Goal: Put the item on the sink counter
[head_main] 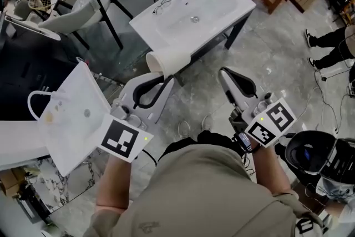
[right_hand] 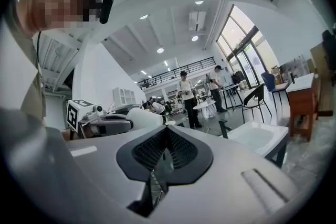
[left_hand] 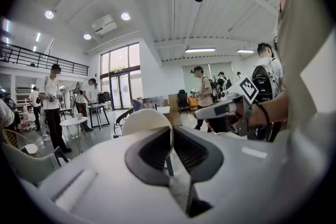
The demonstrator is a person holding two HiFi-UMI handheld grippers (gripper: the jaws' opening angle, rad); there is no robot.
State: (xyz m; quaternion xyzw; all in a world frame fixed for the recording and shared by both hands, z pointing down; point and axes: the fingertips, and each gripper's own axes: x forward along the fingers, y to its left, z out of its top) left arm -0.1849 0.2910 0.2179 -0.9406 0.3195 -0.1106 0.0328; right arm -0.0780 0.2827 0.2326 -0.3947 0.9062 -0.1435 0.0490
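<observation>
One cup [head_main: 169,61] is pinched by its wall in the left gripper [head_main: 163,81], just before the sink surface [head_main: 236,0], for placing there; the right gripper [head_main: 224,71] is closed, empty, aside.
</observation>
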